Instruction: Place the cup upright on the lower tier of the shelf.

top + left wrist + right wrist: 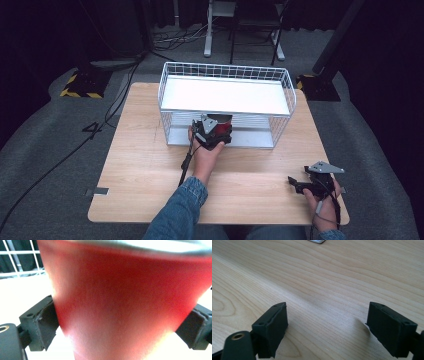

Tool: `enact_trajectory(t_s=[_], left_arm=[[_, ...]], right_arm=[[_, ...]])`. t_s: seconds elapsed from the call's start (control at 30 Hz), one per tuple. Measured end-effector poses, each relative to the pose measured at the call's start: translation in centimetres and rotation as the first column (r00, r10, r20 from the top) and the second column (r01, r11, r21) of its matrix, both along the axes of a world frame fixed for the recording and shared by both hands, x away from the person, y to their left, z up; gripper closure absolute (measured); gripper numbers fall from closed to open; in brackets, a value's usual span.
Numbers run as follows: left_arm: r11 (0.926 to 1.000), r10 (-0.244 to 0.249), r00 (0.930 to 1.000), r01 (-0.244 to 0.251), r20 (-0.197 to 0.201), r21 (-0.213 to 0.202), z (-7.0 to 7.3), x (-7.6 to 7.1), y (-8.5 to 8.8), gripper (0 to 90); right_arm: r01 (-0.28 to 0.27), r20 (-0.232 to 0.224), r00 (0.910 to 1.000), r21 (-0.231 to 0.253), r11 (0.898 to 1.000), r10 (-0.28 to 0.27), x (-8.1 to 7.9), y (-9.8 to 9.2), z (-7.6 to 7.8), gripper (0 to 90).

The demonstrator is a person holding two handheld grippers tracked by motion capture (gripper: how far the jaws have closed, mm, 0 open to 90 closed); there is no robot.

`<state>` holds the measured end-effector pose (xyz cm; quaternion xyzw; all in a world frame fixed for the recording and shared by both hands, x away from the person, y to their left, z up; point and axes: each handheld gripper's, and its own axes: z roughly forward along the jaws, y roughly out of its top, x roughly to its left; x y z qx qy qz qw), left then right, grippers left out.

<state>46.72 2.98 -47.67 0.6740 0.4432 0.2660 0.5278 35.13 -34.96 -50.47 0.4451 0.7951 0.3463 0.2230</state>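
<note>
Left gripper view: tongs (pixel 117 322) around red cup (pixel 125 302)

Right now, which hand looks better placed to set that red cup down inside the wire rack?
Left. The left gripper already clasps the red cup at the wire rack's lower shelf; the right gripper sits open, far off.

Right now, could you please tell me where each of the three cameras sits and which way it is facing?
High view: fixed above the person's side, looking forward and down on the wooden table, the wire rack, both forearms and both grippers.
Left gripper view: rides the left gripper, facing the red cup between its fingers.
Right gripper view: rides the right gripper, facing bare tabletop between open fingers.
Shared: the cup and the rack show in the high and left gripper views.
</note>
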Motion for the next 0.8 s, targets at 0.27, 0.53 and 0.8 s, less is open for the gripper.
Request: enact_trajectory(t_s=[0.27, 0.53, 0.8], left_arm=[[0.9983, -0.045, 0.9977, 0.047, -0.049, 0.034, -0.5, -0.2, 0.7, 7.5], [0.9973, -0.056, 0.9909, 0.062, -0.122, 0.041, -1.0, -0.9, 1.4, 13.9], [0.9958, -0.08, 0.9874, 0.085, -0.137, 0.033, -0.5, -2.7, 3.7, 14.4]], right_arm=[[-0.005, 0.003, 1.0, -0.003, 1.0, 0.005, -0.1, 0.0, 0.0, 17.3], [-0.004, 0.0, 1.0, -0.001, 1.0, 0.004, 0.0, 0.0, 0.0, 17.3], [-0.005, -0.004, 1.0, 0.004, 1.0, 0.005, 0.0, 0.0, 0.0, 17.3]])
